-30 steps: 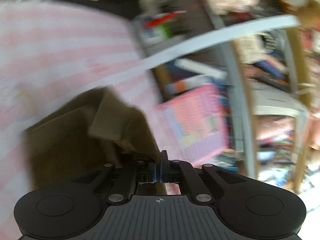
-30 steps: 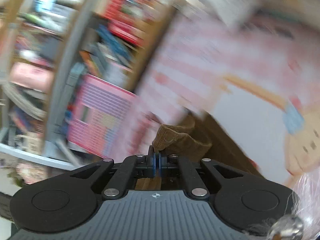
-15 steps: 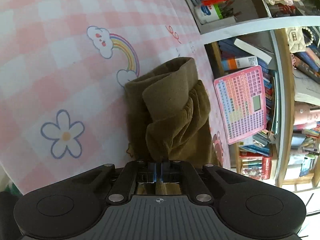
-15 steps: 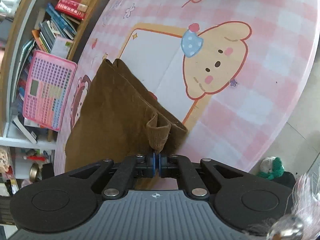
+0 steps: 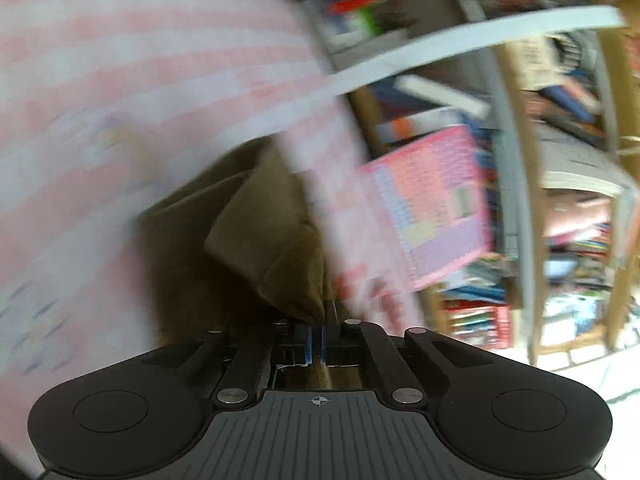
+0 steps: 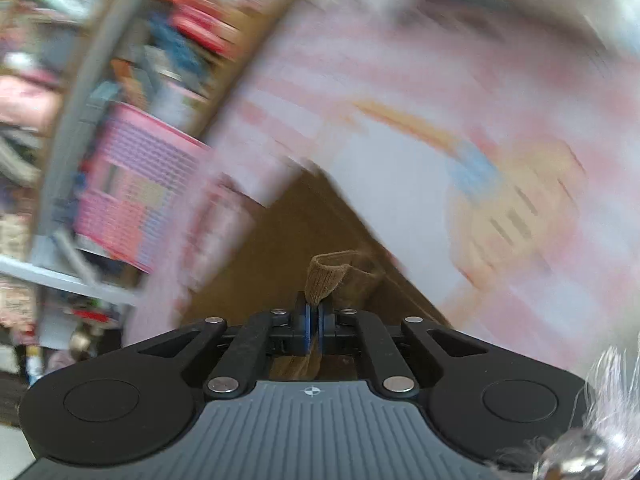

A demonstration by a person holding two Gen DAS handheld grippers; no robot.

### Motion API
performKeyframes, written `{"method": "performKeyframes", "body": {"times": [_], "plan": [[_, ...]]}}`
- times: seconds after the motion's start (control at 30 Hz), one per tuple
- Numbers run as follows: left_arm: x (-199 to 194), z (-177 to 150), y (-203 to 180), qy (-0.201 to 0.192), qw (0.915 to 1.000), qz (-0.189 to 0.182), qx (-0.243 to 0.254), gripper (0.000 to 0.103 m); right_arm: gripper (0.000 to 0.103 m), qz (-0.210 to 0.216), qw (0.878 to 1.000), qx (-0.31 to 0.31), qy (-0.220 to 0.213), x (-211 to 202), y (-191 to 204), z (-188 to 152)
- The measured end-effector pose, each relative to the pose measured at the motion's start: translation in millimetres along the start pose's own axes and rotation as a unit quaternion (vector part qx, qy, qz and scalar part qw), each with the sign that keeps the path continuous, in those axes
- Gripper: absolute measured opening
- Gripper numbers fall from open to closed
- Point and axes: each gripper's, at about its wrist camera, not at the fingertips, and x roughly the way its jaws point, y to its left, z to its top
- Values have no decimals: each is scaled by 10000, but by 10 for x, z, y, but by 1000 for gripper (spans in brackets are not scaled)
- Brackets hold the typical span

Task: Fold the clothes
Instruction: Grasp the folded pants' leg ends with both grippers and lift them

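A brown corduroy garment (image 5: 224, 248) lies on the pink checked tablecloth (image 5: 120, 60), with one folded edge lifted. My left gripper (image 5: 317, 322) is shut on a bunched corner of that brown cloth, which rises from between its blue pads. In the right wrist view the same brown garment (image 6: 296, 240) spreads ahead of the tool, and my right gripper (image 6: 314, 314) is shut on a small ribbed fold of it that sticks up above the pads. Both views are smeared by motion.
A pink calculator-like toy board (image 5: 432, 208) leans against a crowded bookshelf (image 5: 560, 160) beside the table; it also shows as the pink board (image 6: 136, 192) at the left. A cartoon animal print (image 6: 516, 208) marks the cloth to the right. Pale fluffy trim (image 6: 600, 412) shows at the lower right.
Both views have tipped and blurred since half a second ago, when they looked down on the table. The shelf now fills more of each view, and both grippers still pinch the brown cloth.
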Motion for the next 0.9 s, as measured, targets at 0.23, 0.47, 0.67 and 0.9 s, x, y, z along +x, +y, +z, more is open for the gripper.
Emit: {"method": "performKeyframes", "body": {"times": [0.23,0.47,0.67,0.9], "plan": [[-302,117,-126,-147,9985,-260,457,2,3,599,9975,-90,-369,-383,109,79],[-199,-157,618,323,9954,833,-333,3,4,-696,9953,447,511,79,-583,-339],[-202,-104,427,243,9974,662,-118,3,4,-807,9956,98,464,139,-467,-293],[-282,-121,139,28,9997,-5,230,3,4,-941,9953,-26,230,89,-419,-317]]}}
